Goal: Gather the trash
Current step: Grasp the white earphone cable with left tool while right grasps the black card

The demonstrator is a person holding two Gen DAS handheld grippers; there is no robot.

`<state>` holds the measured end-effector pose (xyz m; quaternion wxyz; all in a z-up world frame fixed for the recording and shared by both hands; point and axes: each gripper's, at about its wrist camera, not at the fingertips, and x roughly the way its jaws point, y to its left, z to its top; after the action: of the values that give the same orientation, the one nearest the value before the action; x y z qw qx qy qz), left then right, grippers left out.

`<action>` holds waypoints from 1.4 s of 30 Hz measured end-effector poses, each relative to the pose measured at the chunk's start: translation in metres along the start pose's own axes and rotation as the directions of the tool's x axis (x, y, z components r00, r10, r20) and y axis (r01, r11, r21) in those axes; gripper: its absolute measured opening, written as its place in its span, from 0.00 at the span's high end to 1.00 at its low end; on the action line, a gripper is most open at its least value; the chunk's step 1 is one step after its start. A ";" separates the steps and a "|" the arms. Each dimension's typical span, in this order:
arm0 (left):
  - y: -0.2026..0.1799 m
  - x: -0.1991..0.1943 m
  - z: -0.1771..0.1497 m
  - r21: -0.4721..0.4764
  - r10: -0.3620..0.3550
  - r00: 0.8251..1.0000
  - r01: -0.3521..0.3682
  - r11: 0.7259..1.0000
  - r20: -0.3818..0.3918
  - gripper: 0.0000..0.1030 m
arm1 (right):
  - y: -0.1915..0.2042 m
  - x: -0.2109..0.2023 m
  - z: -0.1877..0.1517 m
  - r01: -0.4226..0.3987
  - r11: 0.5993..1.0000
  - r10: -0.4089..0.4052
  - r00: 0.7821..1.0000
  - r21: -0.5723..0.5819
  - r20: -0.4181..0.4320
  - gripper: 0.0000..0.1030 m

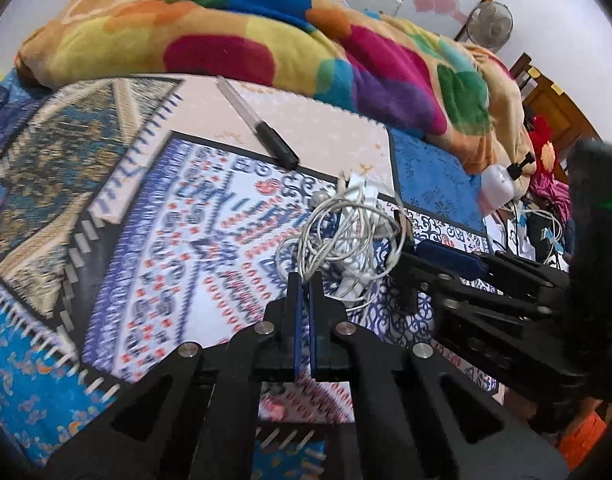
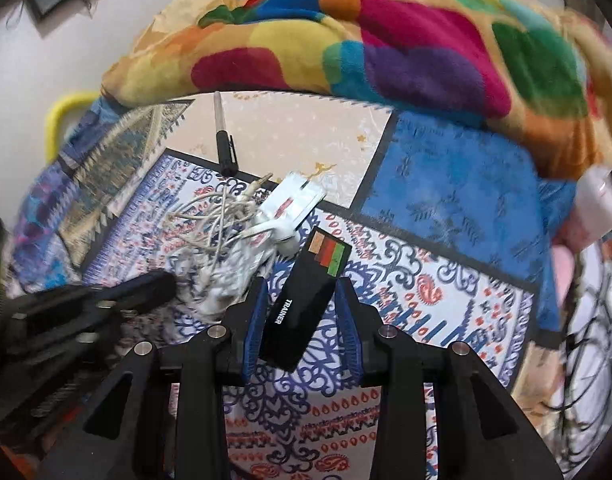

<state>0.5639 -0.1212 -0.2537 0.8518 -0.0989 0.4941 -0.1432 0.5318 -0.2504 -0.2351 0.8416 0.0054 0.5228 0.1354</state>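
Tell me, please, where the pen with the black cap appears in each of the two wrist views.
Left wrist view: the pen lies upper middle on the pale patch of the bedspread, slanting down to the right, beyond the tangle of white cables.
Right wrist view: the pen lies upper left of middle, nearly upright in the picture, beyond the same cables.
Shared landmark: the colourful blanket behind it.

A home bedroom: patchwork bedspread, bunched multicoloured fleece blanket, standing fan.
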 end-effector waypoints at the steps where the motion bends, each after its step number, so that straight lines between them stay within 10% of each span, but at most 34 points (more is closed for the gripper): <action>1: 0.002 -0.005 -0.002 -0.002 0.002 1.000 -0.002 1.000 0.009 0.99 | 0.003 0.000 -0.001 0.033 0.999 -0.033 0.999 -0.018 0.008 0.69; 13: 0.056 -0.043 -0.035 -0.064 0.148 0.989 -0.147 0.987 0.003 0.98 | 0.002 -0.003 -0.006 0.089 0.992 -0.087 0.996 -0.094 0.031 0.76; 18: 0.059 -0.042 -0.043 -0.105 0.101 0.995 -0.103 0.989 -0.022 0.54 | 0.003 -0.003 -0.008 0.113 0.989 -0.109 0.993 -0.098 0.050 0.78; 24: 0.042 -0.045 -0.034 -0.067 0.054 0.998 -0.053 0.996 0.021 0.46 | 0.000 -0.004 -0.009 0.080 0.995 -0.078 0.996 -0.056 0.039 0.78; 31: 0.037 -0.014 -0.014 -0.075 0.114 0.993 -0.116 0.990 -0.030 0.46 | -0.004 -0.008 -0.016 0.048 0.999 -0.048 0.999 -0.018 0.021 0.78; 38: 0.037 -0.015 -0.020 -0.117 0.083 0.996 -0.085 0.990 -0.021 0.94 | -0.006 -0.018 -0.017 0.022 1.000 -0.022 0.999 0.014 0.028 0.78; 42: 0.025 -0.032 -0.021 -0.069 0.082 0.997 -0.081 0.994 0.008 0.93 | -0.002 -0.031 -0.017 0.010 1.000 -0.010 0.999 0.011 0.049 0.78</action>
<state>0.5345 -0.0875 -0.2455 0.8556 -0.1087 0.4979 -0.0907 0.5039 -0.2619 -0.2159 0.8548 0.0104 0.5028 0.1282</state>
